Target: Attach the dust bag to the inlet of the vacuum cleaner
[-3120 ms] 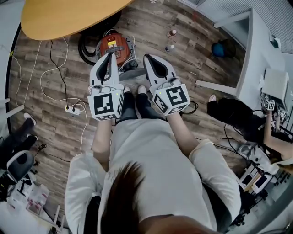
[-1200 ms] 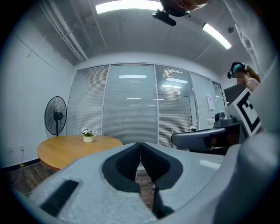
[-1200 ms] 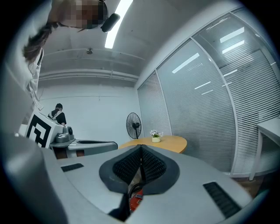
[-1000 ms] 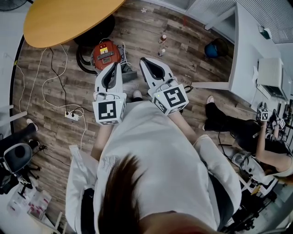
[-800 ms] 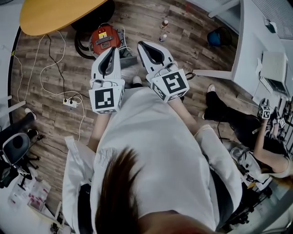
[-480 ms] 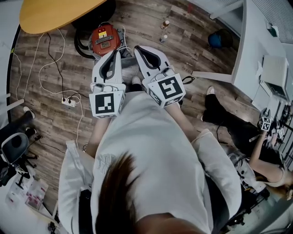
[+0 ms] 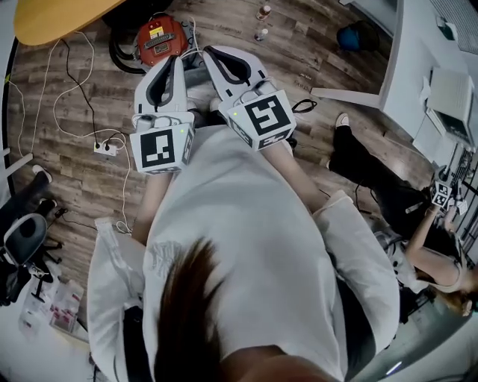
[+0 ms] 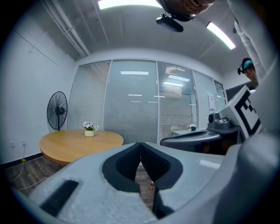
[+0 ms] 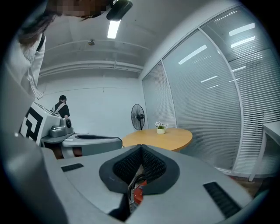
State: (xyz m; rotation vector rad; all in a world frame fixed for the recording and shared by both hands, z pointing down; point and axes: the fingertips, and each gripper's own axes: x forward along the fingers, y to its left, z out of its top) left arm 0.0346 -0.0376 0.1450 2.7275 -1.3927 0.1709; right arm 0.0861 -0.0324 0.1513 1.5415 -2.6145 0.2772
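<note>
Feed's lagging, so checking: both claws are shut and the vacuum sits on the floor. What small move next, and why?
Probably lower both claws toward the vacuum: left claw and right claw are shut, empty, and held roughly level, high above it.

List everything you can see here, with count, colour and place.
vacuum cleaner: one, red, floor ahead of the grippers
round table: one, wooden, top left
potted flowers: one, white, on the table
fan: one, black, beside the table
bottles: two, pale, floor top centre
power strip: one, white, floor left
other person: one, dark trousers, right
left gripper: one, white, shut, empty
right gripper: one, white, shut, empty
</note>
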